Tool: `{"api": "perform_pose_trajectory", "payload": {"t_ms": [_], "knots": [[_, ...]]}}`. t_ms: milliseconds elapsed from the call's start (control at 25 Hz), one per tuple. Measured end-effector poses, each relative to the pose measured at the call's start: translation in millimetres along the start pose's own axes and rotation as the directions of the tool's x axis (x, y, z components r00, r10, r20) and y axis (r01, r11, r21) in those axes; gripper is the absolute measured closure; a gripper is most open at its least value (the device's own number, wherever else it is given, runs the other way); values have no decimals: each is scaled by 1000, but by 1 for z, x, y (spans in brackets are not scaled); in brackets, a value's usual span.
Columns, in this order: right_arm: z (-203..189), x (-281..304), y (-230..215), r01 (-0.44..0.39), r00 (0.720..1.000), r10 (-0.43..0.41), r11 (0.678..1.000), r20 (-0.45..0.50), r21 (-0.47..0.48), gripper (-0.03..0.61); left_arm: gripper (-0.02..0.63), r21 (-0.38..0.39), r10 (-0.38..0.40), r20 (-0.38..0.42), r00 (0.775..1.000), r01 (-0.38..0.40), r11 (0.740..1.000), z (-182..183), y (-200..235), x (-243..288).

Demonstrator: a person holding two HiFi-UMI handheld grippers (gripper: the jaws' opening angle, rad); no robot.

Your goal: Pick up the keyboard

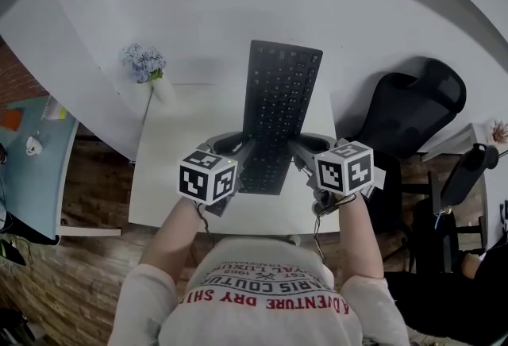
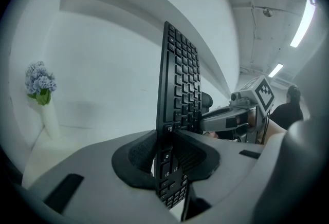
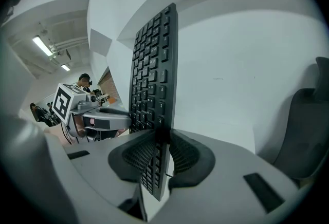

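A black keyboard is held up above the small white table, its long side running away from me. My left gripper is shut on its left edge near the near end. My right gripper is shut on its right edge opposite. In the left gripper view the keyboard stands edge-on between the black pads, with the right gripper beyond it. In the right gripper view the keyboard is clamped the same way, with the left gripper beyond.
A white vase with pale blue flowers stands at the table's far left corner. A black office chair sits to the right. A light blue side table is at the left. The white wall lies behind.
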State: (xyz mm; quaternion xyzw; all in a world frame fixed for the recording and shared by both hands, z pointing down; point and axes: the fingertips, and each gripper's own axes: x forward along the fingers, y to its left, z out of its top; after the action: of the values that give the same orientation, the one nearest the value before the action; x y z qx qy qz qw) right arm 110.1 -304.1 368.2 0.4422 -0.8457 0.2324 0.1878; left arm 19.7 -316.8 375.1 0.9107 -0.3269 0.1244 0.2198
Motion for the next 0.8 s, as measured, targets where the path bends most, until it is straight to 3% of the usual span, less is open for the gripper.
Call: {"api": "perform_pose_trajectory", "payload": {"t_ms": [800], "knots": [[2, 6, -8, 1, 1000, -1, 1000, 2, -3, 479, 511, 17, 1, -14, 1000, -1, 1000, 4, 6, 8]]}}
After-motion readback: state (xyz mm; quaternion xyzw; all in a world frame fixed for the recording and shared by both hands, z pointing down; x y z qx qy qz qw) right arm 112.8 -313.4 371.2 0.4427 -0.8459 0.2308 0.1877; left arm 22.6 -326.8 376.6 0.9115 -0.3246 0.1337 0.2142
